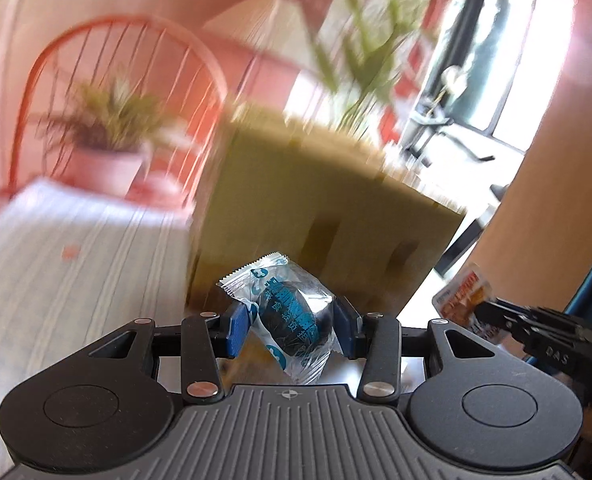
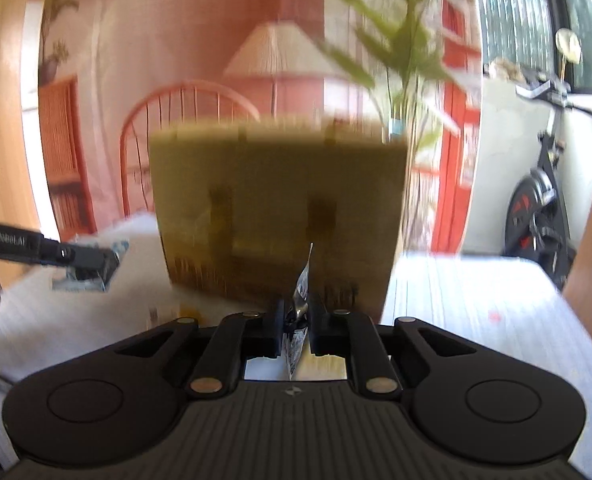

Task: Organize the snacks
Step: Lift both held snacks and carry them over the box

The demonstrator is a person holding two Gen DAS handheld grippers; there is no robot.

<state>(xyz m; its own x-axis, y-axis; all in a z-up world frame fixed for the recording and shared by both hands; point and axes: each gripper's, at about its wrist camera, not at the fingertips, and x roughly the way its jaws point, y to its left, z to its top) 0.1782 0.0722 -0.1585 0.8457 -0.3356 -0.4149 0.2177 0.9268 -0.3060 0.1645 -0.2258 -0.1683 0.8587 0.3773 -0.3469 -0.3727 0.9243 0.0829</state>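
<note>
**Both grippers carry snacks toward the box**

The left gripper (image 1: 292, 330) has its blue fingers (image 1: 238, 334) clamped on a clear-wrapped dark snack (image 1: 292, 316), held above the table (image 1: 76, 248). The right gripper (image 2: 297, 322), fingers narrow, pinches a thin flat packet (image 2: 300, 304) edge-on, probably bound for the tan box (image 2: 280, 200) ahead. Blur hides the box's opening and print.

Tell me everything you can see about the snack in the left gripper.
The snack is a dark, round lump sealed in a clear, crinkly plastic wrapper with blue and white printing and zigzag-cut ends. It sits tilted between the blue pads of the left gripper, which press on both its sides, holding it clear of the striped tablecloth. One sealed end sticks up toward the blurred tan box behind it; the other hangs below the pads.
</note>
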